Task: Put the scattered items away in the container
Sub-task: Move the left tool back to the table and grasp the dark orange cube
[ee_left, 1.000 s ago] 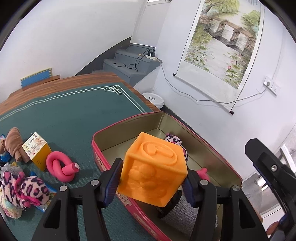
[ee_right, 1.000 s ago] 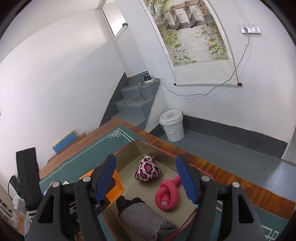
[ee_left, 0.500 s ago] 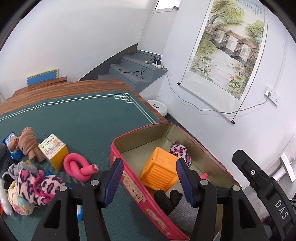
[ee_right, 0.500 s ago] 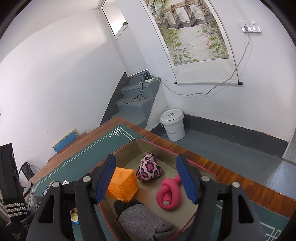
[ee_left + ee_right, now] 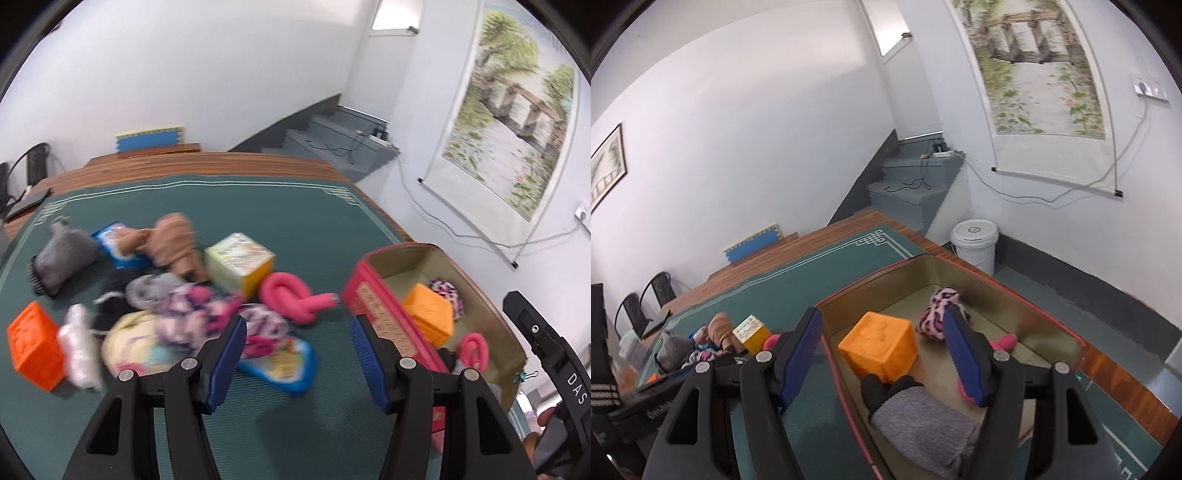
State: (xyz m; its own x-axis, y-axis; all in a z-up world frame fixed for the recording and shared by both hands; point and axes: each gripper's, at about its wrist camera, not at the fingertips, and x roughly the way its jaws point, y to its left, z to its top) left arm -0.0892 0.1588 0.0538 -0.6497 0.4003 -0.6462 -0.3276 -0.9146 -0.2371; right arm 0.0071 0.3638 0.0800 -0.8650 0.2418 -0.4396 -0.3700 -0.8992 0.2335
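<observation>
Left gripper [image 5: 297, 343]: jaws apart, empty, nearer the clutter | knotted pink foam tube [image 5: 295, 297] just ahead on green mat, tail toward red-walled tin container [image 5: 364, 291] at right | right gripper [image 5: 882, 350]: apart, empty, over tin.

The left gripper [image 5: 297, 339], fingers apart and empty, hangs over blurred toys beside the red tin [image 5: 373, 295].

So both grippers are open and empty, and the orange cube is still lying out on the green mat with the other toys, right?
Not quite. Both the left gripper and right gripper are open and empty, but the orange cube sits inside the red tin, beside the leopard-print toy, as the right wrist view shows. A different, redder cube lies on the mat.
</observation>
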